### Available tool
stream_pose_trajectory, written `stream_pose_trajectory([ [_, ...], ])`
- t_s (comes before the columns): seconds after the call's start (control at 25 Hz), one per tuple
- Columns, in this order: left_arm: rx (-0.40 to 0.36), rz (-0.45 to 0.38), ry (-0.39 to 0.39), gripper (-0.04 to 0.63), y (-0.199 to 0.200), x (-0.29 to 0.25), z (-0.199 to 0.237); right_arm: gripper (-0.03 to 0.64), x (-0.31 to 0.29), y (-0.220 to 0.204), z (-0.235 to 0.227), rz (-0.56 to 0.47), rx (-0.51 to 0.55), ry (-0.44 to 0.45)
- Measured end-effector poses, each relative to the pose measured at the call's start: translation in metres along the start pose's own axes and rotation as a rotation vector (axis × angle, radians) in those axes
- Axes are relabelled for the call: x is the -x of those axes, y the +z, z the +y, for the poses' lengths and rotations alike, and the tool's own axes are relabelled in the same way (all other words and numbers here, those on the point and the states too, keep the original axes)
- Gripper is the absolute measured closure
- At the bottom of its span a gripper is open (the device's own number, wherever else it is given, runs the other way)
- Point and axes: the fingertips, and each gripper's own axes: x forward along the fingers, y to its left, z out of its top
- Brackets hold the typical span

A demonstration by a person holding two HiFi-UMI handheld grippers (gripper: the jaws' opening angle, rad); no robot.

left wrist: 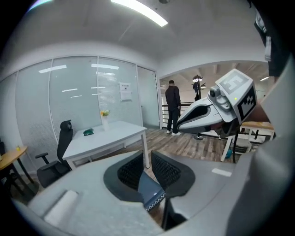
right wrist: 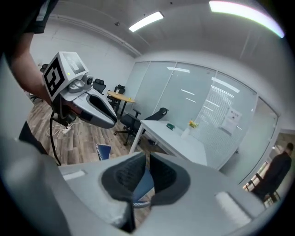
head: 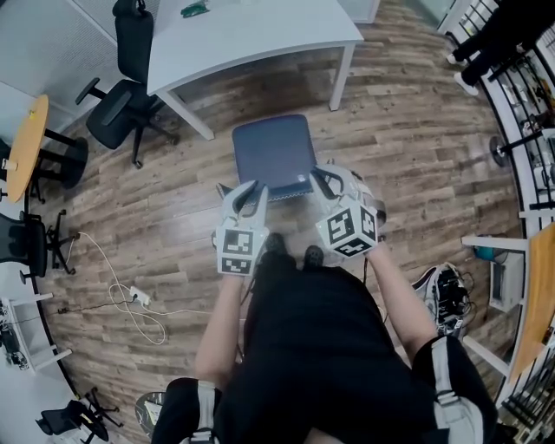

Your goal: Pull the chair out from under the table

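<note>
- My left tongs (head: 245, 195) and my right tongs (head: 334, 180) hang side by side above the wooden floor (head: 173, 217), just over the near edge of the chair (head: 273, 156).
- Both pairs are released. Each gripper view shows only a narrow gap between the ribbed pads, with nothing pinched in it. The blue seat shows through the gap, further down.
- The chair stands clear of the white table (head: 260, 26), between it and my feet, so I judge the pulling-out done or nearly so.
- The seat looks like a flat, padded blue panel with a pale zigzag trim along the edge nearest me. I cannot see its legs, nor tell whether it rolls on castors or rests on feet.
- I expect it to be fairly light and stiff in the frame, with some give in the padding. On this smooth floor it should slide, though plain feet may catch and jerk.
- If it needs shifting again, I would take the near edge at its two corners, one tong on each, and bite through the padding to the hard rim beneath.
- Pulling low and evenly matters, since a one-sided tug would swing it, and a high grip might tip it towards me.
</note>
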Motion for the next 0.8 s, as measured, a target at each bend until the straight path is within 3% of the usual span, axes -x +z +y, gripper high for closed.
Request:
stream_pose_trajectory([
  [0.44,-0.018,-0.248,0.063,0.562,0.100,0.046,0.011,0.614,0.055,0.081,-0.028,-0.264,-0.023,-0.072],
  [0.6,-0.022,-0.296,0.077,0.574,0.122,0.060,0.014,0.614,0.070,0.106,-0.034,-0.355,-0.051,-0.056],
  [0.8,-0.027,-0.301,0.072,0.584,0.128,0.067,0.009,0.615,0.082,0.115,-0.030,-0.385,-0.060,-0.004],
])
